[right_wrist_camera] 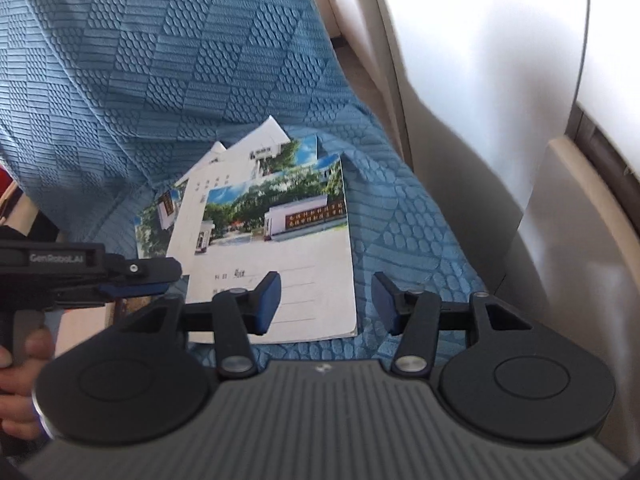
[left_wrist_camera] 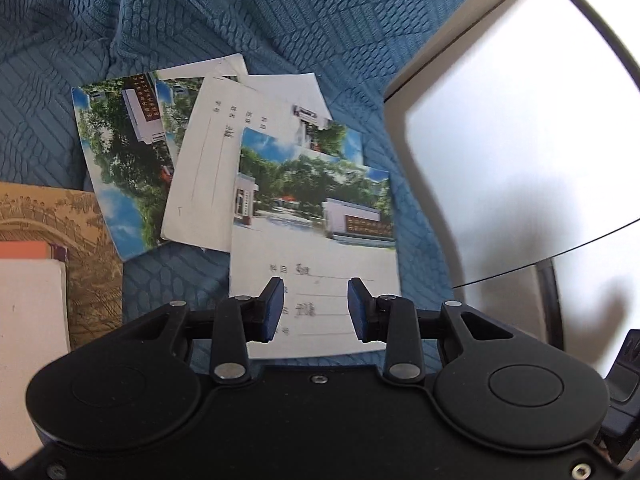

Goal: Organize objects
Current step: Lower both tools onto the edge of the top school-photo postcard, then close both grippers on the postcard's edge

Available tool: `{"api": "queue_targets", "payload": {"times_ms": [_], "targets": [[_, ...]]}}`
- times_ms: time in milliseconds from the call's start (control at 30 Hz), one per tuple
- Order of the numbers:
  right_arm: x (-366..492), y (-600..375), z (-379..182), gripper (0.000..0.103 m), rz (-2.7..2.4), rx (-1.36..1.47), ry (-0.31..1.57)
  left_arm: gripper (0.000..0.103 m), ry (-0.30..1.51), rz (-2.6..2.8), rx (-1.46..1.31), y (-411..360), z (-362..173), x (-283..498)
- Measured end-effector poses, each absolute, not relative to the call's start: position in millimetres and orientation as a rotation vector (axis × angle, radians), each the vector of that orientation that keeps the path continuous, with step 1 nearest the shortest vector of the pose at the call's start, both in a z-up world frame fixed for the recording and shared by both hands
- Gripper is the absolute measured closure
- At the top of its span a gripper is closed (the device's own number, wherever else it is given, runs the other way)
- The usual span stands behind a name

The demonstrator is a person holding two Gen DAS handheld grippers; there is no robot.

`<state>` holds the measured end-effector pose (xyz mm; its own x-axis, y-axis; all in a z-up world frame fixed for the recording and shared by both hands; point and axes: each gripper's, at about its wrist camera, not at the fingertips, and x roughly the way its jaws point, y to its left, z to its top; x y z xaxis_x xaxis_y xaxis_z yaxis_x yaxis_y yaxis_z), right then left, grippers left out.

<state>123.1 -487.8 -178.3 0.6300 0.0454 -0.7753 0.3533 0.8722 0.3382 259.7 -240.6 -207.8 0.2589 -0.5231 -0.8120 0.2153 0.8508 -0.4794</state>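
I see a blue quilted textured cloth (left_wrist_camera: 280, 12) with a pale glossy panel (left_wrist_camera: 520, 140) along its right edge. On it lies a fanned pile of thin photo-cover exercise booklets (left_wrist_camera: 312, 216). My left gripper (left_wrist_camera: 316, 308) hangs over the nearest booklet, jaws apart, empty. My right gripper (right_wrist_camera: 326, 304) straddles its right edge, apart too.

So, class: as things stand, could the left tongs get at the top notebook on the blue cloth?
Probably yes. The left tongs hang open just above the top notebook, which lies uncovered on the pile, with nothing between them.
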Motion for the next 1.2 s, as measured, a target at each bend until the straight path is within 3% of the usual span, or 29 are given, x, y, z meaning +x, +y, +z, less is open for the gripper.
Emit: {"api": "queue_targets", "payload": {"times_ms": [67, 133, 800, 1200], "targets": [[129.3, -487.8, -186.9, 0.067, -0.173, 0.479, 0.912, 0.071, 1.214, -0.490, -0.270, -241.8, -213.4, 262.7], [134.3, -489.0, -192.1, 0.070, -0.146, 0.487, 0.929, 0.071, 1.230, -0.484, -0.275, -240.8, -220.0, 266.2], [156.8, -480.8, -209.7, 0.075, -0.019, 0.457, 1.091, 0.067, 1.248, -0.417, -0.207, -250.8, -250.1, 273.5], [155.2, -491.5, -215.7, 0.076, -0.001, 0.568, 1.097, 0.079, 1.269, -0.617, -0.451, -245.4, -232.9, 278.9]]}}
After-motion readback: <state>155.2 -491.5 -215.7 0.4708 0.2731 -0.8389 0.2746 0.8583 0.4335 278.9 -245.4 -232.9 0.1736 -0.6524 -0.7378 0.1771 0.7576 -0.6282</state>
